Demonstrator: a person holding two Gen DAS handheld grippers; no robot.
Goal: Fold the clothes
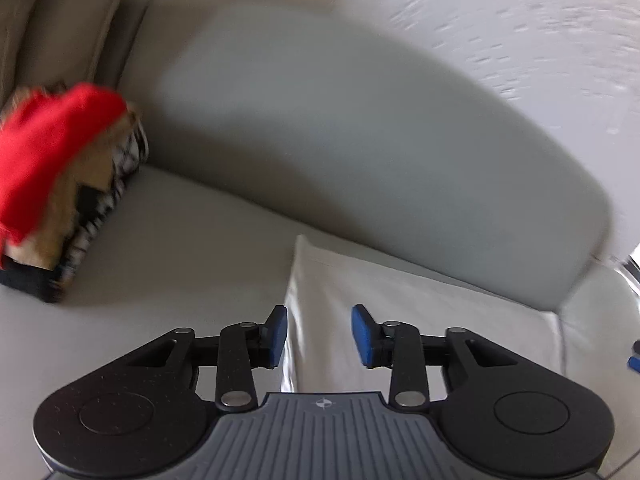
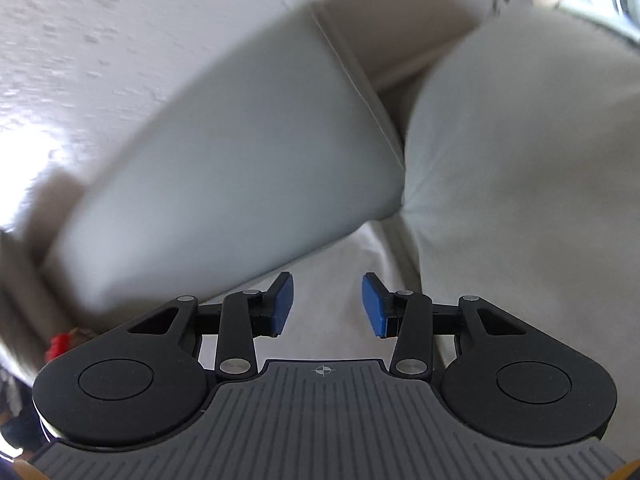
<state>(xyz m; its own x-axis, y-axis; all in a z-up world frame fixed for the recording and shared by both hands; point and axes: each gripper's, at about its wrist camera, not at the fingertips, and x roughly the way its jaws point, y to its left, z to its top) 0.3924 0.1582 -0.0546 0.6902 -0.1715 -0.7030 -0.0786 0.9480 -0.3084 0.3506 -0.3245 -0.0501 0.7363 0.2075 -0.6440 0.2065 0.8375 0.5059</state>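
A folded white garment (image 1: pixel 400 312) lies on the pale sofa seat (image 1: pixel 180 248), just ahead of my left gripper (image 1: pixel 319 336). That gripper is open, its blue pads apart with nothing between them. At the left sits a stack of folded clothes (image 1: pixel 92 200) with a red garment (image 1: pixel 48 140) draped on top. In the right wrist view my right gripper (image 2: pixel 327 305) is open over the same white cloth (image 2: pixel 332 276), holding nothing. A bit of red cloth (image 2: pixel 60 344) shows at the lower left edge.
A grey back cushion (image 1: pixel 340 132) runs behind the seat, seen again as the grey cushion (image 2: pixel 240 160). A cream pillow (image 2: pixel 520 180) stands to the right. A textured white wall (image 1: pixel 520 32) is behind. Both views are blurred by motion.
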